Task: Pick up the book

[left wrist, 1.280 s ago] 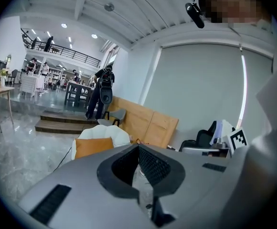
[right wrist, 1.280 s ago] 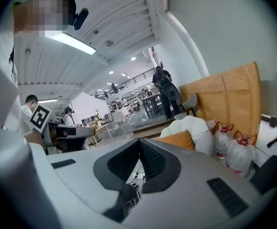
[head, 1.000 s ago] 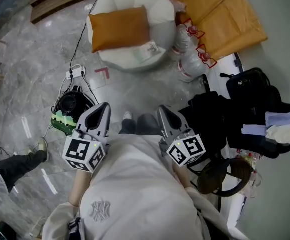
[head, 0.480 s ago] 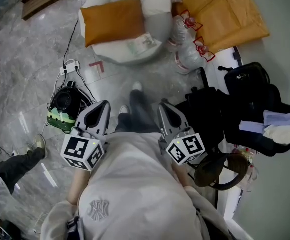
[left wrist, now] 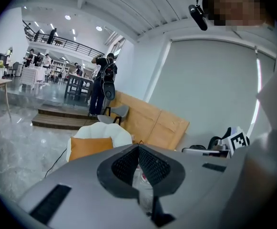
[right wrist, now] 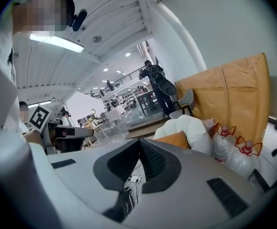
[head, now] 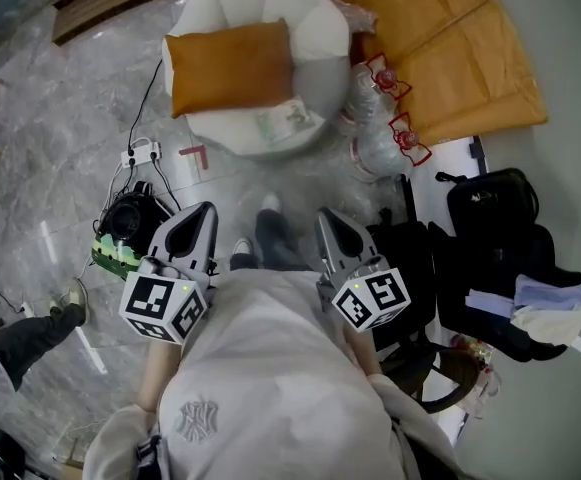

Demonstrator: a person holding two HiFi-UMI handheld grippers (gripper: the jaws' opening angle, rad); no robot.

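The book [head: 285, 120], a thin pale-green one, lies on the front of a white round chair [head: 315, 28], beside an orange cushion [head: 230, 63]. My left gripper [head: 203, 214] and right gripper [head: 327, 218] are held side by side in front of the person's body, well short of the chair. Both are shut with nothing between the jaws. In the left gripper view the left gripper [left wrist: 139, 148] points toward the chair [left wrist: 105, 130] and cushion [left wrist: 88, 147]. The right gripper [right wrist: 139, 142] shows the chair [right wrist: 188, 125] to its right. The book is hidden in both gripper views.
Wrapped packs of water bottles [head: 375, 118] stand right of the chair, orange boards [head: 450, 48] behind them. Black bags [head: 490, 238] pile up at the right. A power strip [head: 138, 153], cables and a black-and-green device [head: 125, 223] lie on the floor at left. Another person's leg [head: 30, 328] is lower left.
The person has stepped forward and both grippers moved with them. The bags at the right have slid down and right in the picture. Both grippers stay shut.
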